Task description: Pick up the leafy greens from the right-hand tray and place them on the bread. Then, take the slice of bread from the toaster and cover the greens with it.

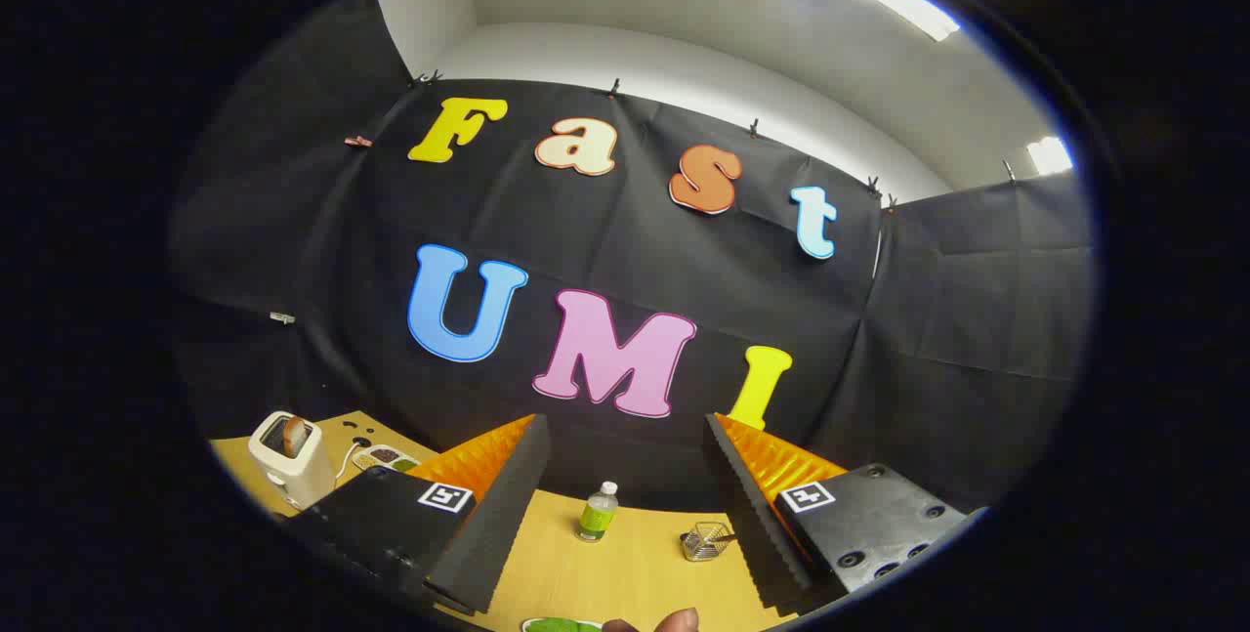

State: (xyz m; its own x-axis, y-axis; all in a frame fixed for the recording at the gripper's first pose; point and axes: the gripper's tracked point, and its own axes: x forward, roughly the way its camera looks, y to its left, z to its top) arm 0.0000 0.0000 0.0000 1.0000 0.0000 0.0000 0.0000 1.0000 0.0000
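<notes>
The hand-held gripper (625,515) is being held wide open, gripping nothing. A bread slice (293,436) is standing upright in the toaster (290,461), far left on the tabletop (635,573).

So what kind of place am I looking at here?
Likely a staged recording booth set up as a kitchen counter: black cloth walls clipped up around a wooden table holding a toaster with bread, a small bottle and a wire basket. The tongs stand open above it.

On the tabletop (625,564) stand one toaster (290,461) holding one slice of bread (293,437), one small bottle (598,512), one wire basket (706,541), one tray (386,458) and one leafy green piece (562,625), between two open jaws.
</notes>
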